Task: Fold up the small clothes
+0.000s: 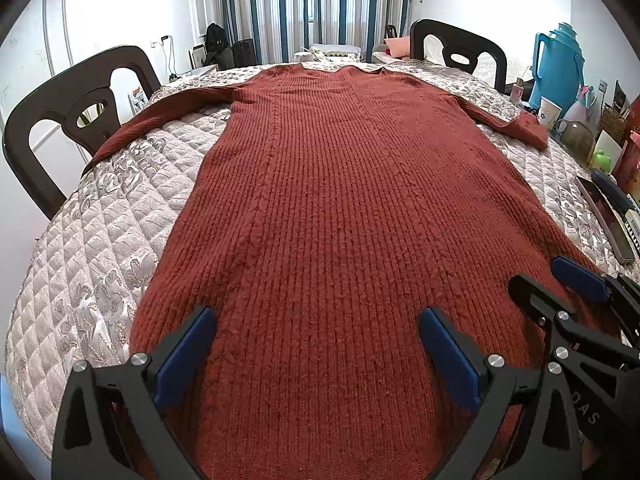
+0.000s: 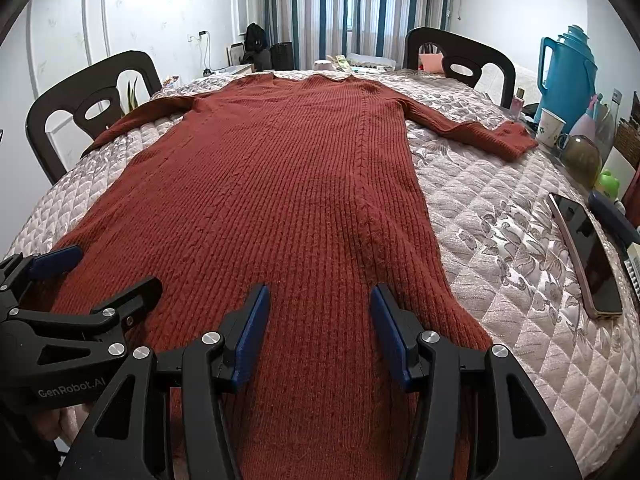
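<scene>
The left gripper [image 1: 316, 316] hangs over the near hem of the rust-red knit sweater [image 1: 340, 200], its blue-padded fingers [image 1: 188, 356] spread wide with only flat ribbed fabric showing between them; nothing is pinched. The right gripper [image 2: 318, 300] sits just to its right, also over the near hem, its blue pads [image 2: 250, 340] parted wide and gripping nothing. Each gripper shows at the edge of the other's view: in the right wrist view the left one's black body reads "GenRobot.AI", and in the left wrist view the right one's body shows the letters "DAS", the rest cut off.

The sweater lies flat and face up on a quilted, floral-patterned table cover [image 2: 500, 216], hem near, neckline far, both sleeves stretched out to left and right; the right cuff ends near a white paper cup [image 2: 550, 127]. Further right along the table edge stand a blue thermos jug [image 2: 566, 68] and a small green bottle [image 2: 608, 182], and a dark phone [image 2: 586, 256] lies flat on the cover, well apart from the sweater. Two dark chairs [image 1: 76, 112] stand at the far left and far right of the table. Striped curtains [image 1: 308, 4] hang at the back.
</scene>
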The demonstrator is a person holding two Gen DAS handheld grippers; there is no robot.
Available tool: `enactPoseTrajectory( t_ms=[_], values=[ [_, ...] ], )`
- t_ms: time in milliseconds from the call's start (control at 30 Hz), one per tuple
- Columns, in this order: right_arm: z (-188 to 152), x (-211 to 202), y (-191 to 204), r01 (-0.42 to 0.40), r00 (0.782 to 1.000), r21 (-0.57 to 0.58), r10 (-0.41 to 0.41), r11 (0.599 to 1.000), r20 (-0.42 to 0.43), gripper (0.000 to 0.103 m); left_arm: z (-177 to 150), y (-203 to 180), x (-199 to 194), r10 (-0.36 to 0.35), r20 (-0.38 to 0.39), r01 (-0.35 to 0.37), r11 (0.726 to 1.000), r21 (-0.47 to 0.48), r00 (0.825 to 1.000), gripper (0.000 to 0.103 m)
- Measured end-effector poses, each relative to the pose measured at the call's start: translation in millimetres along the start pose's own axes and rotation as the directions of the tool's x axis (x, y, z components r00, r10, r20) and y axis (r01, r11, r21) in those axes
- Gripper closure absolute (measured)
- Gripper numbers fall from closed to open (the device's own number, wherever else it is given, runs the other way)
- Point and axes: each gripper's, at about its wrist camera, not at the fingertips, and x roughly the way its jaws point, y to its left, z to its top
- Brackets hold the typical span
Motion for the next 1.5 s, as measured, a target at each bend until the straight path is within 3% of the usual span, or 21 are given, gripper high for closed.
enactPoseTrajectory(
  t_ms=[433,533,633,733,833,1000,1067,1167,1200,1300,1400,1500],
  values=[
    [0.1,0.0,0.3,-0.001,1.000,-0.008,0.001,1.000,-0.006,0.050,0.4,1.1,-0.6,-0.011,-0.001,0.011,1.000,-0.001,1.000,0.000],
    [4.5,-1.9,-3.1,-0.028,0.999,-0.020,0.028,0.999,-0.022,0.050,4.5,9.6,-3.2,-0.080,-0.017,0.080,0.997,-0.020,0.997,0.000],
    [15.3,-16.3,-11.6,-0.071,0.997,-0.008,0.072,0.997,0.043,0.050,12.7,27.1,-15.5,-0.165,0.007,0.166,0.985,-0.048,0.986,0.000],
    [31.2,-24.6,-13.7,-0.083,0.994,-0.021,0.085,0.996,0.075,0.050,28.6,49.4,-34.4,-0.124,0.096,0.129,0.991,-0.046,0.988,0.000],
    [50.4,-24.2,-12.5,-0.142,0.986,-0.021,0.144,0.990,0.084,0.050,49.8,83.7,-39.3,-0.022,0.131,0.034,0.995,-0.097,0.991,0.000],
    [97.1,-25.6,-4.8,-0.248,0.959,-0.056,0.253,0.967,0.129,0.050,79.1,151.1,-35.4,0.052,0.110,-0.024,0.968,-0.249,0.993,0.000],
    [116.0,-26.4,2.4,-0.274,0.947,-0.086,0.284,0.958,0.148,0.050,90.9,178.1,-34.3,0.038,0.130,0.002,0.956,-0.294,0.991,0.000],
    [149.6,-20.5,23.3,-0.349,0.917,-0.149,0.370,0.925,0.147,0.049,108.6,215.7,-26.7,0.123,0.118,-0.071,0.924,-0.376,0.985,0.000],
    [162.1,-16.3,34.0,-0.384,0.900,-0.178,0.411,0.906,0.147,0.047,113.2,226.9,-26.1,0.152,0.122,-0.090,0.909,-0.407,0.981,0.000],
    [190.9,3.3,68.6,-0.464,0.856,-0.253,0.504,0.849,0.119,0.046,125.0,247.2,-17.6,0.164,0.123,-0.096,0.898,-0.430,0.979,0.000],
    [213.7,32.3,112.0,-0.521,0.822,-0.312,0.566,0.795,0.069,0.046,130.5,270.9,-5.5,0.137,0.100,-0.072,0.871,-0.485,0.986,0.000],
    [229.4,63.5,155.2,-0.549,0.805,-0.360,0.593,0.755,0.017,0.046,130.1,287.6,-2.5,0.162,0.099,-0.090,0.855,-0.510,0.982,0.000]
  ],
)
